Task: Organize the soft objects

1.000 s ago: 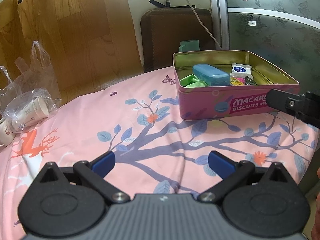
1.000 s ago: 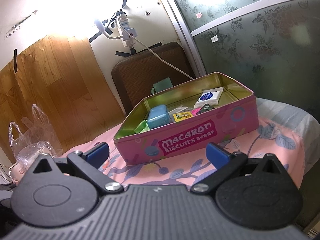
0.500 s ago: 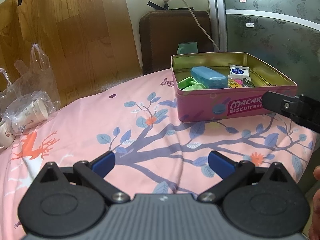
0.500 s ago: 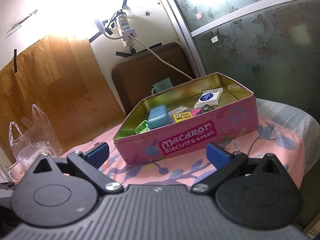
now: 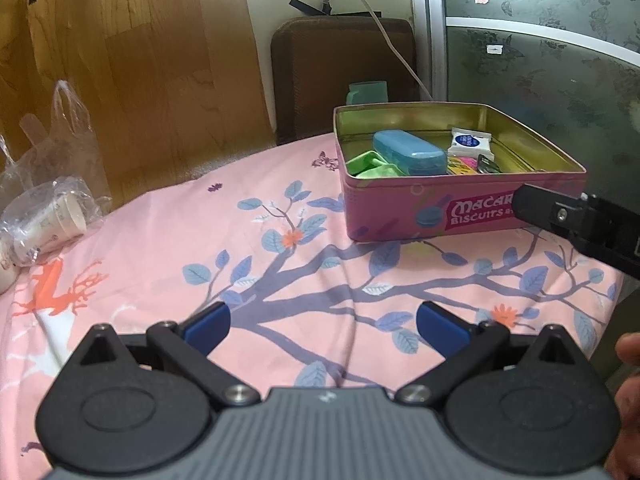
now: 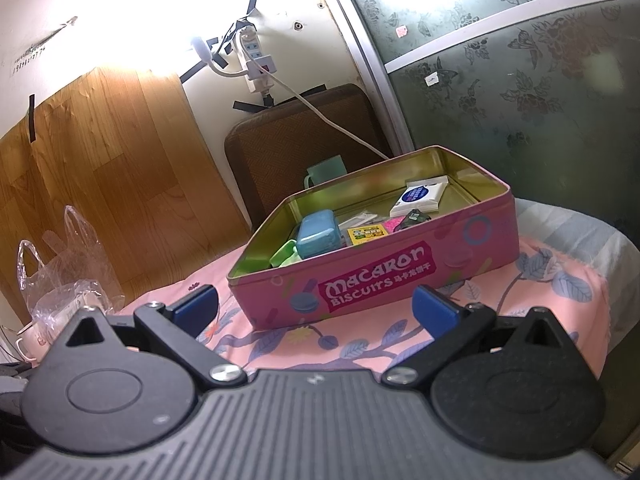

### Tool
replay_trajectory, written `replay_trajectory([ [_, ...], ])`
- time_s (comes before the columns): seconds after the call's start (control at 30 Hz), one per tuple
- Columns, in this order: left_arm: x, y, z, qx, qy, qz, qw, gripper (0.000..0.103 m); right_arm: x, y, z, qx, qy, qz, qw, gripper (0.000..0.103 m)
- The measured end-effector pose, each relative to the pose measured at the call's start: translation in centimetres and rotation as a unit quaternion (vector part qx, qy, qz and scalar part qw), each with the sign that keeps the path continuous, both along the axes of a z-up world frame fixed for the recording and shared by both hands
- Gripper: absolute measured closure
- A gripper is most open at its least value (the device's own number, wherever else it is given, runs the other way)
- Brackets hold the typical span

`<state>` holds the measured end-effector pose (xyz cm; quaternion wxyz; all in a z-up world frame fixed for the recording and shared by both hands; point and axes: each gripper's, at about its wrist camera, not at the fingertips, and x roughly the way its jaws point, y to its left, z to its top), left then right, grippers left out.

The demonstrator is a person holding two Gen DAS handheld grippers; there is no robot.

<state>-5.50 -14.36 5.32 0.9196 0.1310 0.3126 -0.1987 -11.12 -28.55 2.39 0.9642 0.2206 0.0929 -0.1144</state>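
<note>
A pink macaron biscuit tin (image 5: 400,216) (image 6: 460,248) stands open on the pink floral cloth (image 5: 240,248). Inside lie a blue case (image 5: 408,154) (image 6: 318,232), green soft pieces (image 5: 370,166) (image 6: 286,254), a white tissue pack (image 5: 468,142) (image 6: 420,196) and small packets (image 6: 366,234). My left gripper (image 5: 324,326) is open and empty, low over the cloth in front of the tin. My right gripper (image 6: 314,310) is open and empty just in front of the tin; part of it shows at the right of the left wrist view (image 5: 576,220).
A clear plastic bag with paper cups (image 5: 48,200) (image 6: 68,284) lies at the far left. A teal cup (image 5: 368,92) and a brown chair back (image 5: 344,72) stand behind the tin. The table edge drops off at the right (image 6: 576,240).
The left wrist view has pulled back slightly, so the tin sits a little lower and farther. The right gripper has barely moved. Both stay open.
</note>
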Motion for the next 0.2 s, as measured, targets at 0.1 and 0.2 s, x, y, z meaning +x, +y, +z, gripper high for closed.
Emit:
replay_trajectory([
  [0.1,0.05,0.09,-0.16,-0.008,0.006,-0.010,0.9999,0.000,0.05,-0.02,0.01,0.000,0.000,0.001,1.000,0.000],
  [0.2,0.09,0.08,-0.14,-0.015,0.006,-0.016,0.9997,0.000,0.06,-0.06,-0.02,0.000,0.001,0.001,1.000,0.000],
])
